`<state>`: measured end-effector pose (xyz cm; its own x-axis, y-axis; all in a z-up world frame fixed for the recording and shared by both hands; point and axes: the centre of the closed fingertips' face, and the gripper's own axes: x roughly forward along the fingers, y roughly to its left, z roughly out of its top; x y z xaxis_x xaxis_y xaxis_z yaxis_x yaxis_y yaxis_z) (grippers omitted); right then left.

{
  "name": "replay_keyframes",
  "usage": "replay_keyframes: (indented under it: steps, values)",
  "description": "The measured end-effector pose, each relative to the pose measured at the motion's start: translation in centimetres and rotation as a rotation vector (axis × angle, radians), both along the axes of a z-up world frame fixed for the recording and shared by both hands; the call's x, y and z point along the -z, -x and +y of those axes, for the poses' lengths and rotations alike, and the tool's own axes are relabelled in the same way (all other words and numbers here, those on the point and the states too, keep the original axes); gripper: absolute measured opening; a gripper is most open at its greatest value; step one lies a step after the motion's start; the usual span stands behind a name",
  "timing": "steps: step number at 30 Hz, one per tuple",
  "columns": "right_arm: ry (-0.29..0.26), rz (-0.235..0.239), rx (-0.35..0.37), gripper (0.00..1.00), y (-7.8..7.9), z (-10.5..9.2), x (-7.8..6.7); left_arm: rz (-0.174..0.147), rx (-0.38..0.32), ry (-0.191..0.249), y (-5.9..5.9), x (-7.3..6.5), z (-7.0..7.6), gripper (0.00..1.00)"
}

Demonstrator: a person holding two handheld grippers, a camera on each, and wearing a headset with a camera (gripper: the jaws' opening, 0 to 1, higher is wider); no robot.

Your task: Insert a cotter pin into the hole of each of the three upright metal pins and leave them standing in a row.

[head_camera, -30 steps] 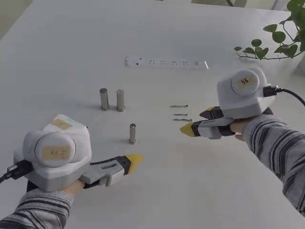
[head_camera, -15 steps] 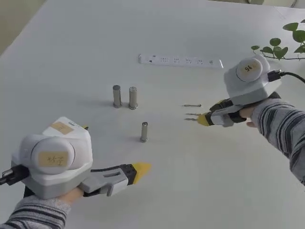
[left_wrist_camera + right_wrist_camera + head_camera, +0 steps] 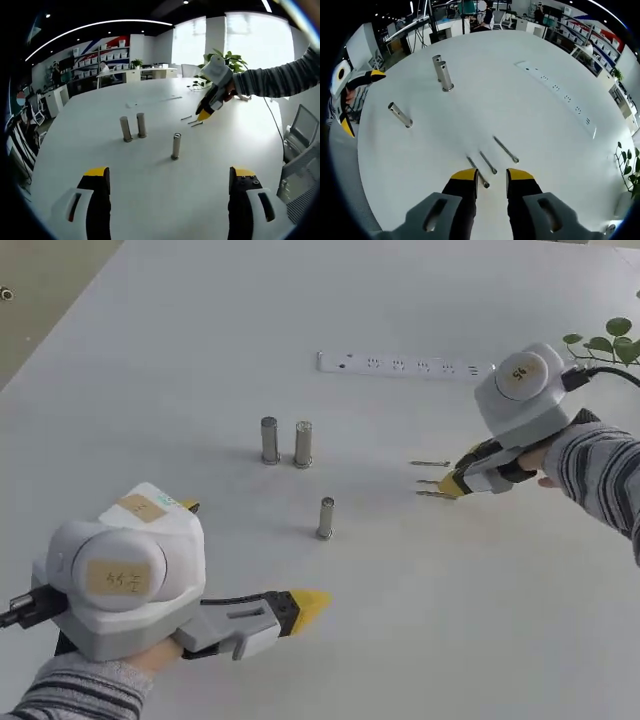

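Hovering low over the white table [image 3: 200,340], the right gripper [image 3: 492,176] has its jaws a narrow gap apart. The nearest cotter pin [image 3: 477,171] lies flat at their tips, unpinched, and the other two cotter pins [image 3: 488,163] lie just beyond it. Two metal pins [image 3: 270,440] stand upright close together at 9 o'clock from the cotter pins. A third metal pin [image 3: 326,518] stands alone at 5 o'clock from that pair. The left gripper [image 3: 169,172] is at 7 o'clock from the pins, jaws spread wide and holding nothing. A power strip [image 3: 405,365] lies at 12 o'clock.

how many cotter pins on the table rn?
3 cotter pins, all flat on the table by the right gripper: nearest pin at its tips, middle pin, far pin. None looks hidden.
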<state>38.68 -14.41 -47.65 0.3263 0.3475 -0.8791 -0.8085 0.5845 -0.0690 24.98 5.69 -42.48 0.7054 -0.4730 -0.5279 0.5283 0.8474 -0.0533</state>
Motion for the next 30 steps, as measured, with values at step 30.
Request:
replay_keyframes:
  steps: [30]
  values:
    - [0.122, 0.077, -0.314, 0.04, 0.5, 0.6, 1.2, 0.043, 0.058, 0.01, 1.6, 0.6, -0.9, 0.93]
